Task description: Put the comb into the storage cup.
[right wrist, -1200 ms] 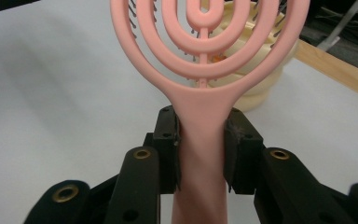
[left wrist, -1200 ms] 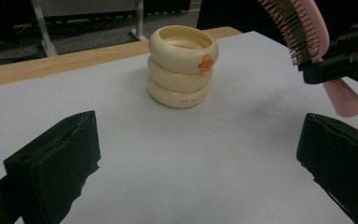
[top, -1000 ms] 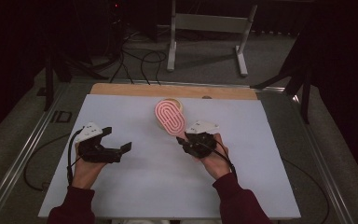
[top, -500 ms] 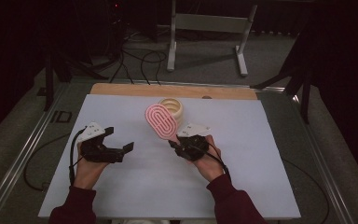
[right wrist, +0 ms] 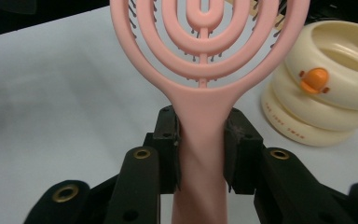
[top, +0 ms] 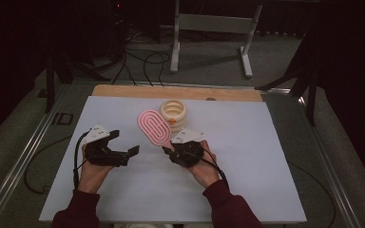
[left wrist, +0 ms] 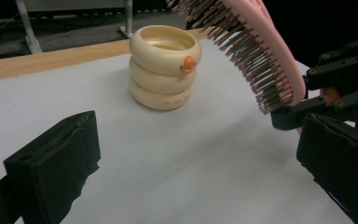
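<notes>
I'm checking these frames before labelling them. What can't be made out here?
- Small lettering on the cream ring-stacked holder: too small to read in the left gripper view.
- Top of the pink oval plastic hairbrush: cut off by the upper edge of the right gripper view.
- Its handle end: hidden between the right tongs there.
- Left tongs: tips dark and small in the high view.
</notes>
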Action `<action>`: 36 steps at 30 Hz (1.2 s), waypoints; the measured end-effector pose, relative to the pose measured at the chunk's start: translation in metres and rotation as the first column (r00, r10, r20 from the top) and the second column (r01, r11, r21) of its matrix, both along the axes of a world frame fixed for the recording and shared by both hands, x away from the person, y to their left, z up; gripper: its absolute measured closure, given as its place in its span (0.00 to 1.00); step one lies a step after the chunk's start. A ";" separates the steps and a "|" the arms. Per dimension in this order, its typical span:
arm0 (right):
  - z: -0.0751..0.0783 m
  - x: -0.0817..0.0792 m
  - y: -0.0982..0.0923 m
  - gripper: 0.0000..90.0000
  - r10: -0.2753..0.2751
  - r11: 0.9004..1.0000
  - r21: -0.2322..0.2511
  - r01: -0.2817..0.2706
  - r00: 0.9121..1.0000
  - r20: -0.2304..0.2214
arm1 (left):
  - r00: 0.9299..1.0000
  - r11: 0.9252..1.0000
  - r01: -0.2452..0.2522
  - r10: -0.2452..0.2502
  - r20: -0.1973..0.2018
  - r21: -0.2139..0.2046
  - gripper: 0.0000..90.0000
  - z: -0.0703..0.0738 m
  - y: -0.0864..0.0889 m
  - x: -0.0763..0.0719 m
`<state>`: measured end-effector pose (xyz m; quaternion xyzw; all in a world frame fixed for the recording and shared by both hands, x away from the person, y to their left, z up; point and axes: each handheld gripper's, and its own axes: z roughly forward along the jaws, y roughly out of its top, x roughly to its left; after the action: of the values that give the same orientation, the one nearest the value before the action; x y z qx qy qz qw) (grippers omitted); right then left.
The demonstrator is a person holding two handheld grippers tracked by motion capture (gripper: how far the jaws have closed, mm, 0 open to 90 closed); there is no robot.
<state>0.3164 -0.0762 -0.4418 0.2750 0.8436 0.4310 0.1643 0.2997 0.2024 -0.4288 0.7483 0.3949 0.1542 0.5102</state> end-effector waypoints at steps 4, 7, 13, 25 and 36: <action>-0.001 -0.002 0.005 0.78 0.008 1.000 0.006 -0.008 1.000 -0.003 | 1.000 1.000 0.004 -0.004 0.004 0.000 0.00 0.001 -0.001 -0.001; -0.002 -0.003 0.008 0.78 0.013 1.000 0.014 -0.013 1.000 0.000 | 1.000 1.000 0.003 -0.003 0.002 -0.005 0.00 0.002 -0.002 -0.001; -0.004 -0.005 0.015 0.78 0.025 0.999 0.021 -0.025 1.000 -0.005 | 1.000 1.000 0.003 -0.003 -0.002 -0.027 0.00 0.004 -0.005 -0.002; -0.007 -0.010 0.026 0.78 0.048 0.998 0.029 -0.048 0.999 -0.005 | 1.000 0.997 0.028 -0.029 -0.010 -0.065 0.00 0.002 -0.011 -0.003; -0.007 -0.013 0.035 0.78 0.063 0.997 0.047 -0.063 0.998 -0.004 | 0.999 0.995 0.038 -0.040 -0.018 -0.089 0.03 0.000 -0.018 -0.003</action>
<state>0.3035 -0.0414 -0.4492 0.2531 0.8420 0.4548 0.1420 0.2963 0.1846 -0.4287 0.7339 0.3916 0.1190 0.5421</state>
